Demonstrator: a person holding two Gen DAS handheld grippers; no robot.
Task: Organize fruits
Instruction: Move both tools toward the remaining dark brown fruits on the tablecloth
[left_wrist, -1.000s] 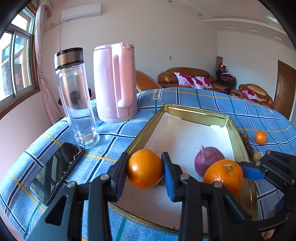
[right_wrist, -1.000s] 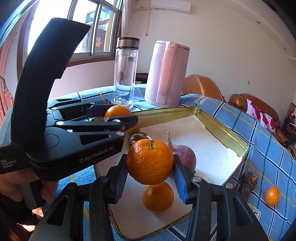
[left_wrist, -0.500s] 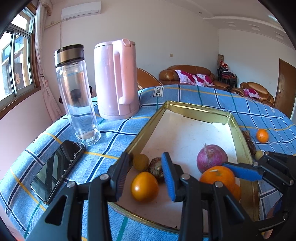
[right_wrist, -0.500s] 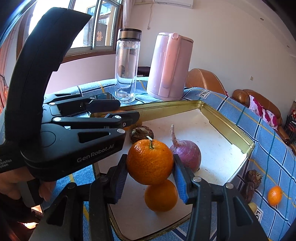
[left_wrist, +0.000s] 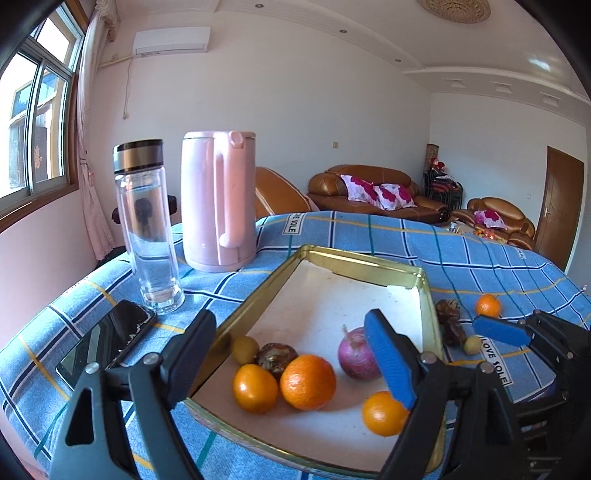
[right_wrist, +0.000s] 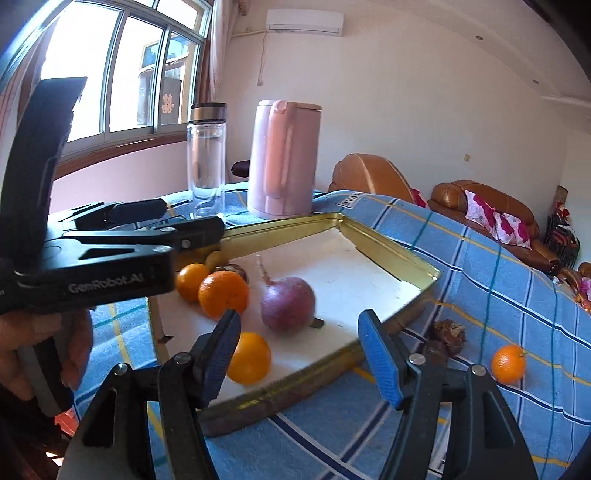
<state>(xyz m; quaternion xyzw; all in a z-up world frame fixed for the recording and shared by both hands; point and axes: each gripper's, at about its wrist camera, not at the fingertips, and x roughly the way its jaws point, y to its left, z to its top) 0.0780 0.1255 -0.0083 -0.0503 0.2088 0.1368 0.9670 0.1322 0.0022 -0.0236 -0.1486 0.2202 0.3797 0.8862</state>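
Both grippers have just been opening, and nothing sits between the jaws of either now. Left gripper (left_wrist: 291, 354) hangs with its jaws spread wide over the near end of the gold tin tray (left_wrist: 364, 260), and the right gripper (right_wrist: 299, 350) stands apart over the tray's near corner, also empty. A hand (right_wrist: 44, 354) grips the left tool at the edge of the right view.

Inside the tray, three oranges lie on the white floor: one orange (left_wrist: 255, 387) nearest the left rim, a larger orange (left_wrist: 307, 382) touching it, and a third orange (left_wrist: 384, 413) apart from them by the blue pad. A red onion (left_wrist: 356, 356) rests behind them, near the middle. A small green fruit (left_wrist: 245, 349) and a brown wrinkled fruit (left_wrist: 276, 360) sit together beside the left rim.

Outside the tray, on the blue checked cloth (left_wrist: 461, 251), a small orange (left_wrist: 487, 305) lies well apart to the right, with some brown fruit (left_wrist: 448, 321) and another green fruit (left_wrist: 472, 344) close by the tray's wall. A glass bottle (left_wrist: 147, 229), a pink kettle (left_wrist: 218, 203) and a dark phone (left_wrist: 107, 341) stand off to the left
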